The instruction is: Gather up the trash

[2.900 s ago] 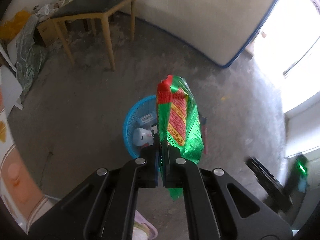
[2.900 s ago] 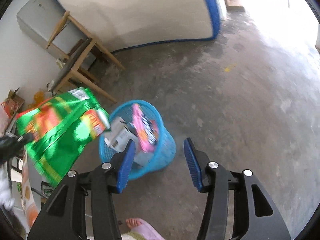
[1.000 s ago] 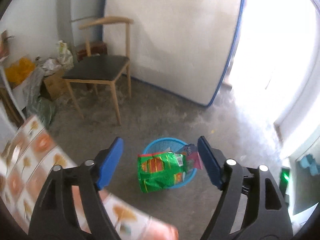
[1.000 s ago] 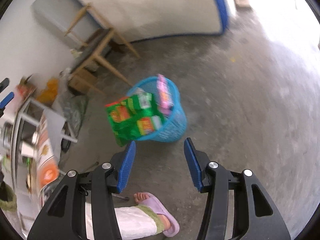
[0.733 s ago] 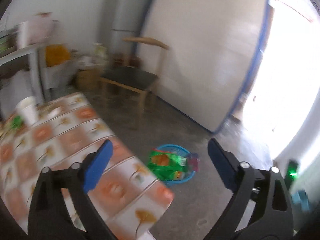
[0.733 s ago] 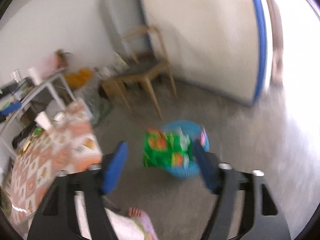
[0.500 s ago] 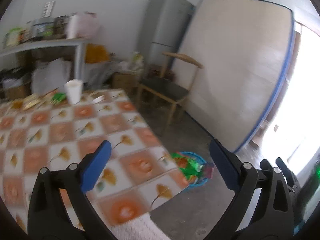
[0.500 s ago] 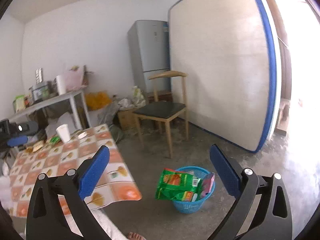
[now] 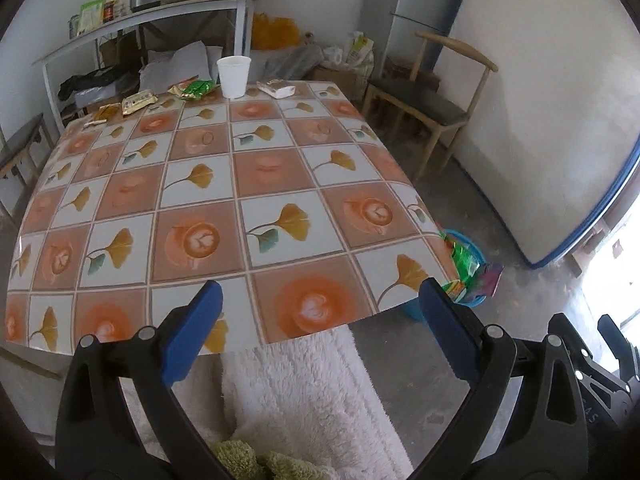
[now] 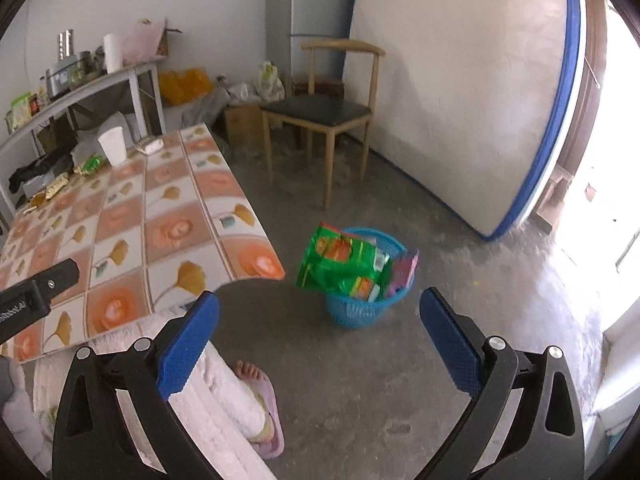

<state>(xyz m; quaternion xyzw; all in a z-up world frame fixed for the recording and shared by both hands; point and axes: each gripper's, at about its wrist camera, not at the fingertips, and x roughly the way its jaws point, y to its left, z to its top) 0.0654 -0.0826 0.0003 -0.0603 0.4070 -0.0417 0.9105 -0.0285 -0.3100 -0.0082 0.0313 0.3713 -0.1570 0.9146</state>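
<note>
Down on the floor, a blue basket [image 10: 362,308] stuffed with a green snack bag [image 10: 340,264] and a pink wrapper [image 10: 404,274], near the tabletop [image 9: 224,200] corner. Far across that tabletop, more wrappers [image 9: 196,89] beside a white cup [image 9: 234,77]. Left tool [image 9: 318,320] and right tool [image 10: 320,330] both just spread wide, holding nothing.

We look into a lived-in home: patterned table [image 9: 224,200] at centre, fridge [image 10: 316,12] at twelve o'clock, chair [image 10: 320,116] before it, cluttered shelf [image 10: 80,88] at ten o'clock, bare concrete floor [image 10: 460,280].
</note>
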